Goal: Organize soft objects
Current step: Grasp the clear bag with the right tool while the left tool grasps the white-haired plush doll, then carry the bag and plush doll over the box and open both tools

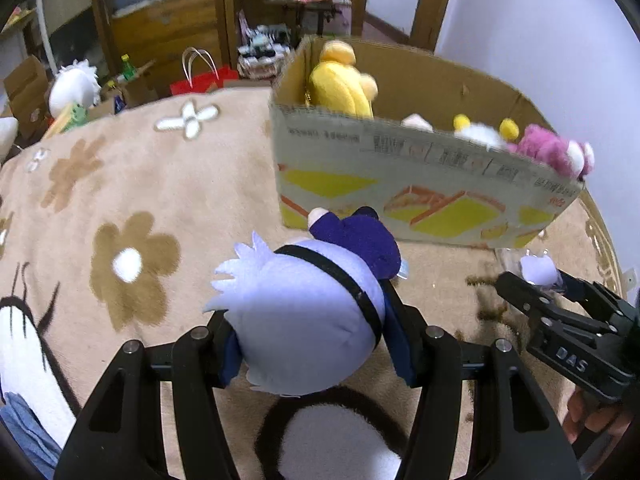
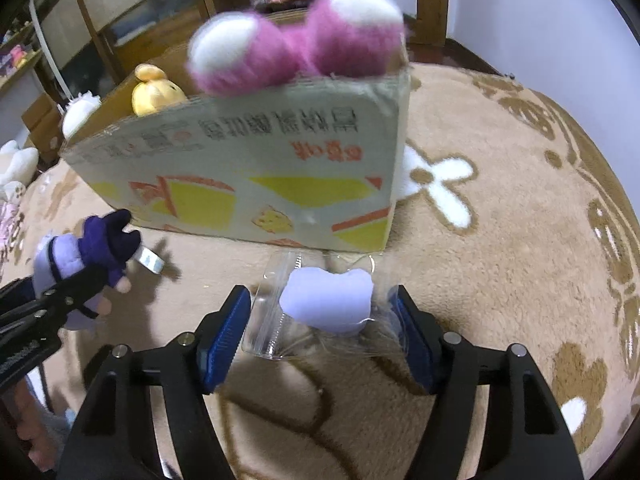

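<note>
Left gripper (image 1: 308,344): jaws clenched on a pale lilac plush doll (image 1: 304,320) with a black strap and dark purple body, held just above the beige flowered blanket (image 1: 132,184), near the front wall of the cardboard box (image 1: 400,184).

Right gripper (image 2: 320,320): jaws set either side of a clear plastic bag (image 2: 276,312) holding a lilac felt piece (image 2: 328,300) — the bag fills the gap, but whether the pads actually press it, I cannot tell.

Box contents: a yellow plush (image 1: 340,80) at the far left end, a pink plush (image 2: 296,44) at the right corner with its white-soled feet over the rim, and a white-and-yellow toy (image 1: 480,132) between them.

A roll of tape (image 2: 150,260) lies on the blanket just beside the doll.
</note>
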The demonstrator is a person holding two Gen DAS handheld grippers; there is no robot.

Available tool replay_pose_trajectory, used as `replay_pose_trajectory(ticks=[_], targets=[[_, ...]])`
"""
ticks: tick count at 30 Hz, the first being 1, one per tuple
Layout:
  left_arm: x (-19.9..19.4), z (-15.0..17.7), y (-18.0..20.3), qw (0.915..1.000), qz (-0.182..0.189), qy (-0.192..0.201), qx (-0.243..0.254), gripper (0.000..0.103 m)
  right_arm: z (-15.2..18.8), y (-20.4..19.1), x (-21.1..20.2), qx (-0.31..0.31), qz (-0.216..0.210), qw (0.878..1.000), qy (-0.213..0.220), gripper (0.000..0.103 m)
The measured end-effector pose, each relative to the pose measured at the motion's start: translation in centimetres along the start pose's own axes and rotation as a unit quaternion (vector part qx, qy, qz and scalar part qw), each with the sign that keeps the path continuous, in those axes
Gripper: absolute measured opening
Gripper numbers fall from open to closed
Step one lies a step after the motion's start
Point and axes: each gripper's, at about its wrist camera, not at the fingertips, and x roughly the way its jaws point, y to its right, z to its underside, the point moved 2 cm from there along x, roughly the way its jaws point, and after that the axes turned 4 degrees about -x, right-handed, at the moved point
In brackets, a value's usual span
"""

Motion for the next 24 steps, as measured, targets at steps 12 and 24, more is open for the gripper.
replay_pose_trajectory(ticks=[12, 24], targets=[[-6.9, -2.5, -0.4, 0.991, 0.007, 0.131, 0.024, 0.058, -2.0, -2.9, -9.3, -0.036, -0.035, 0.989, 0.137, 0.075], [-10.1, -4.5, 0.2, 0.9773, 0.015, 0.204, 0.053, 0.058, -5.5, -3.2, -13.7, -0.075, -0.035, 0.972, 0.222, 0.075]])
